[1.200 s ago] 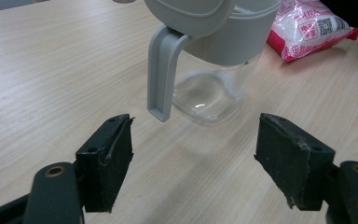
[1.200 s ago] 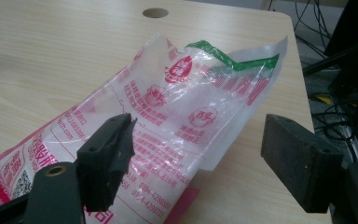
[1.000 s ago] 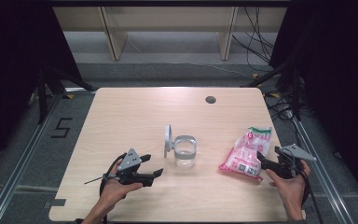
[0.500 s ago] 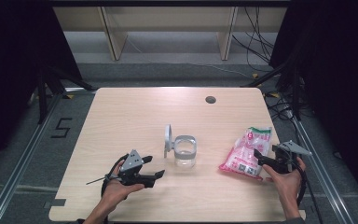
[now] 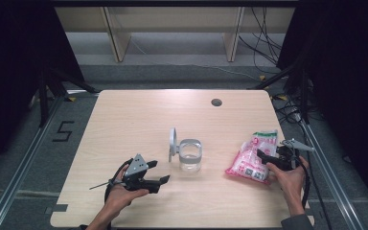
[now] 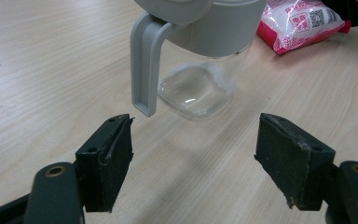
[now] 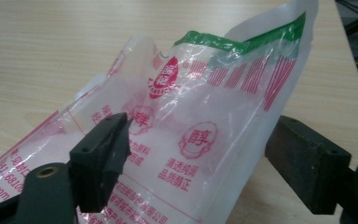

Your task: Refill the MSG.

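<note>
Two sets of tongs are in use, each with its jaws apart and clamped on nothing. The right tongs (image 5: 263, 155) straddle the upper end of the plastic bag (image 5: 250, 159): in the right gripper view the bag (image 7: 186, 140) stands between the two pads, its printed film near the left pad (image 7: 105, 158) and clear of the right pad. The bag holds white granular material and rests on the bench (image 5: 139, 120). Judged handling: soft, crinkly film, slippery, contents shift when lifted, moderate weight. Recommended hold: the flattened film just below the green-striped top edge, where both layers can be pinched together; a hold on the filled belly is likely to slip.

The left tongs (image 5: 160, 181) rest low on the bench, pointed at the clear jug (image 5: 189, 155). In the left gripper view the jug (image 6: 200, 60) stands ahead of the open jaws and apart from them, its grey handle (image 6: 142, 70) just beyond the left pad. Judged handling: rigid, light, smooth-walled; the handle is the safest hold
</note>
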A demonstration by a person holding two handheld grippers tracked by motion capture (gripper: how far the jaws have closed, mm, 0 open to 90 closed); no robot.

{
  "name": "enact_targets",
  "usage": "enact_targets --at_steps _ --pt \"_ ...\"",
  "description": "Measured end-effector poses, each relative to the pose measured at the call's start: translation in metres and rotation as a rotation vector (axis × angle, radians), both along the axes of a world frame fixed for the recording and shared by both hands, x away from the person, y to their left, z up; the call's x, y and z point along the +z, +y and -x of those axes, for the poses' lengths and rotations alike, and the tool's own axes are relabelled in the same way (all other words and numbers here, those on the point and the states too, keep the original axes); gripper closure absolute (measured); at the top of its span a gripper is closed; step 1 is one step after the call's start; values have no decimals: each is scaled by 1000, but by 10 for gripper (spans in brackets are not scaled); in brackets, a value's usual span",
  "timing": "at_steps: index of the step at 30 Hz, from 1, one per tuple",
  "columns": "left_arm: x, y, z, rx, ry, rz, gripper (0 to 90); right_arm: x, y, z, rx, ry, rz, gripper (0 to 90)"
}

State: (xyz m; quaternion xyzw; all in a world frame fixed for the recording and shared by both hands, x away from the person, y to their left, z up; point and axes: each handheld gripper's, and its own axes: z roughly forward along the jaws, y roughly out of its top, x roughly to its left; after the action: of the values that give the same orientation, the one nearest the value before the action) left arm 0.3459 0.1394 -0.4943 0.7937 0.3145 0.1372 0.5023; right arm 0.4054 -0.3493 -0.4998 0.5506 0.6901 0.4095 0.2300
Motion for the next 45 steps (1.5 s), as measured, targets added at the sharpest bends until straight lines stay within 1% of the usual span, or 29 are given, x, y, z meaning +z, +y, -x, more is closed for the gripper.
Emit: enact_targets --at_steps 2,3,4,5,10,11,13,15,16,17,18,20,21,23,24,26,30,31,33,34,36,37,38,39,40,41,42,44,45 --pt "0 0 1 4 -1 -7 266 2 2 2 -12 45 -19 289" --pt "0 0 1 9 6 -4 266 -1 0 -2 16 18 3 304" --pt "0 -1 2 16 15 1 266 0 3 0 -1 43 -19 313" --pt "0 -1 2 17 15 1 266 -2 1 -3 24 20 -9 332" --pt "0 -1 2 16 14 0 267 -1 1 -3 38 43 -8 438" --pt "0 -1 2 17 15 1 267 -1 1 -3 36 55 -28 456" --pt "0 -1 2 14 12 0 267 -3 1 -5 31 43 -19 488" --pt "0 -1 2 17 16 -1 267 -4 0 -6 33 49 -11 526" --pt "0 -1 2 15 15 -3 267 -3 -1 -5 42 70 -22 545" --pt "0 -1 2 12 14 -5 267 -3 -1 -6 40 63 -19 577" --pt "0 -1 2 6 8 -9 267 -3 2 -4 11 73 -46 599" --pt "0 -1 2 12 15 -5 267 -3 1 -4 9 94 -56 637" --pt "0 -1 2 10 16 -2 267 -5 -1 -7 23 62 -42 659" --pt "0 -1 2 12 13 -4 267 -4 -2 -6 34 74 -36 693" --pt "0 -1 2 14 14 -3 267 -5 -3 -7 39 63 -22 720" --pt "-1 -1 1 9 17 0 267 -5 1 -6 9 86 -67 773" --pt "0 -1 2 7 13 -7 267 -4 0 -6 12 87 -60 855" --pt "0 -1 2 5 15 -3 267 -4 1 -6 15 72 -84 865" --pt "0 -1 2 6 10 -6 267 -3 1 -6 14 73 -64 890" --pt "0 -1 2 6 10 -6 268 -4 -1 -7 38 45 -52 896" --pt "0 -1 2 8 14 -7 267 -2 2 -5 32 55 -66 900" --pt "0 -1 2 4 13 -3 267 -1 -1 -6 45 25 -37 900" --pt "0 -1 2 1 13 -3 267 0 2 -4 25 35 -70 900" --pt "0 -1 2 1 11 -2 267 2 3 -4 34 33 -81 900" --pt "0 -1 2 2 13 -2 268 4 0 -5 74 6 -46 900" --pt "0 -2 2 4 13 0 267 6 4 -3 56 7 -68 900" --pt "0 -2 3 8 12 2 267 8 2 -4 97 -30 -41 900" --pt "0 -1 3 0 8 2 268 11 4 -2 107 -40 -74 900" --pt "0 -1 2 -2 5 2 268 14 5 1 99 -24 -86 900"
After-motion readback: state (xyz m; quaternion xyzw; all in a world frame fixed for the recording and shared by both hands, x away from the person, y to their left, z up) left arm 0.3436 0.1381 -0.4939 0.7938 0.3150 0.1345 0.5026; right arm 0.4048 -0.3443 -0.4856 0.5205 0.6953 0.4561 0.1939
